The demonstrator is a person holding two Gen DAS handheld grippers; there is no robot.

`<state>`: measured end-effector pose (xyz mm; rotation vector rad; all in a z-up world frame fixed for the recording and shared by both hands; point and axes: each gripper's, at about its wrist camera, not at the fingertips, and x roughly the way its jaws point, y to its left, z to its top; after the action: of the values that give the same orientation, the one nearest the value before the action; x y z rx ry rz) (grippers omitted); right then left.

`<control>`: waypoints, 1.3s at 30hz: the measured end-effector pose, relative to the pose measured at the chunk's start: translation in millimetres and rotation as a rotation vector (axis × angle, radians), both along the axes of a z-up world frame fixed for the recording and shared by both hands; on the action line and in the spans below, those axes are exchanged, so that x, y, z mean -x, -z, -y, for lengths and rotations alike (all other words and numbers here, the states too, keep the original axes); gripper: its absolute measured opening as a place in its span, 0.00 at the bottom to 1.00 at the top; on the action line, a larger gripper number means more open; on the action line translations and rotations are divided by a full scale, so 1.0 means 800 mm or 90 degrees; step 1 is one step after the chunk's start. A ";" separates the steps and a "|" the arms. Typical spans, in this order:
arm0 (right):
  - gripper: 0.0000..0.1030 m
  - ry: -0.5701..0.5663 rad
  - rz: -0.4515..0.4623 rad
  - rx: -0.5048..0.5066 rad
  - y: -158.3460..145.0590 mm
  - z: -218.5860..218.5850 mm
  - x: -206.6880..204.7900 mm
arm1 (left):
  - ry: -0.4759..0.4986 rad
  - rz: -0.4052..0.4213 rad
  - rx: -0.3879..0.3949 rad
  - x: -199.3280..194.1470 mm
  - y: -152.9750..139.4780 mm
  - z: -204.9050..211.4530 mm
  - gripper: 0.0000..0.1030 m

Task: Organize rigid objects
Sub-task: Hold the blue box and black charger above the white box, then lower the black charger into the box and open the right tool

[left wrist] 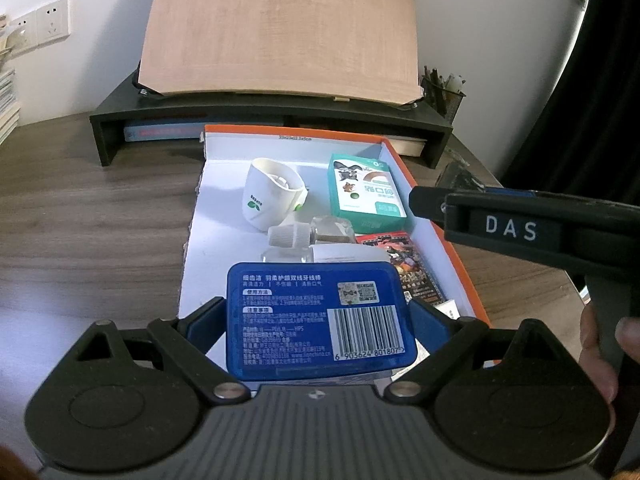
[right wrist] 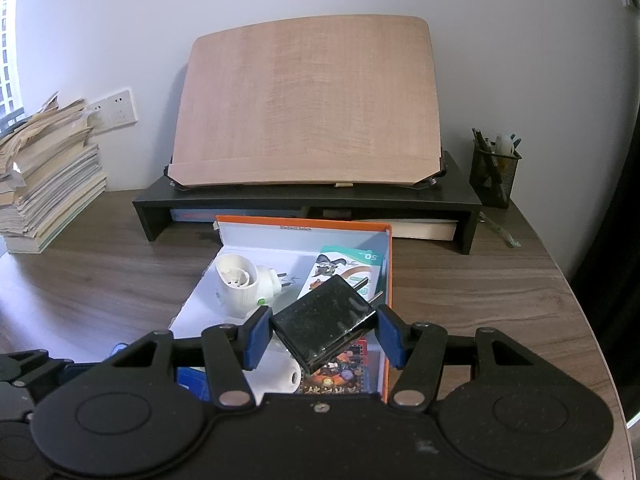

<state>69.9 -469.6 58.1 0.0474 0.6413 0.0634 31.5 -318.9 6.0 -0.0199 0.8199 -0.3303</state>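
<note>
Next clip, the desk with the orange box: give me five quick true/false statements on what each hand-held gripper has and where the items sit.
1. The left hand-held gripper clasps a blue case. True.
2. The right hand-held gripper is empty. False: it holds a black plug adapter.
3. The white plug-in device lies in the orange-edged box. True.
4. The teal carton stands on the black riser. False: it is in the box.
5. A wooden board rests on the riser. True.

Wooden desk (right wrist: 460, 288) carries orange-rimmed box (right wrist: 386, 280), black riser (right wrist: 280, 202), seemingly stacked books (right wrist: 52, 196).
</note>
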 end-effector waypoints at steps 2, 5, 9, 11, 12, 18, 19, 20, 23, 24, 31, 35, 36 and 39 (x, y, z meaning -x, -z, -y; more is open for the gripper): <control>0.66 0.000 -0.001 0.000 0.001 0.000 -0.001 | 0.000 0.000 -0.001 0.000 0.000 0.001 0.95; 0.66 0.000 -0.001 0.000 0.001 0.000 -0.002 | 0.001 0.001 -0.002 -0.002 -0.001 0.004 0.95; 0.66 -0.002 -0.002 0.000 0.002 0.000 -0.003 | 0.000 0.000 -0.002 -0.004 0.000 0.005 0.95; 0.66 -0.002 -0.004 0.000 0.003 0.000 -0.005 | 0.000 0.000 -0.001 -0.005 0.000 0.005 0.95; 0.66 -0.002 -0.006 0.000 0.004 0.000 -0.006 | 0.000 0.000 -0.001 -0.005 0.000 0.004 0.95; 0.66 -0.003 -0.012 0.002 0.008 0.000 -0.010 | -0.002 -0.002 0.001 -0.008 0.002 0.004 0.95; 0.66 -0.003 -0.013 0.002 0.008 0.000 -0.010 | -0.002 -0.003 0.001 -0.008 0.002 0.004 0.95; 0.66 -0.003 -0.014 0.002 0.009 0.000 -0.011 | -0.002 -0.003 0.001 -0.008 0.002 0.004 0.95; 0.66 -0.001 -0.020 0.002 0.012 0.000 -0.015 | -0.002 -0.003 0.001 -0.008 0.002 0.004 0.95; 0.66 -0.001 -0.021 0.002 0.013 -0.001 -0.015 | -0.002 -0.003 0.001 -0.009 0.002 0.004 0.95; 0.66 -0.004 -0.033 0.008 0.022 -0.003 -0.026 | 0.000 -0.005 0.005 -0.010 0.002 0.003 0.95; 0.67 -0.002 -0.045 0.010 0.031 -0.002 -0.035 | 0.000 -0.007 0.006 -0.011 0.002 0.003 0.95; 0.66 -0.002 -0.046 0.013 0.033 -0.003 -0.038 | -0.001 -0.007 0.006 -0.011 0.002 0.002 0.95; 0.67 0.003 -0.038 0.013 0.036 -0.001 -0.045 | -0.002 -0.009 0.007 -0.012 0.003 0.002 0.95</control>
<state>106.3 -468.4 29.0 0.0316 0.7011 0.0516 41.2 -320.8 3.7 -0.0329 0.8321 -0.3323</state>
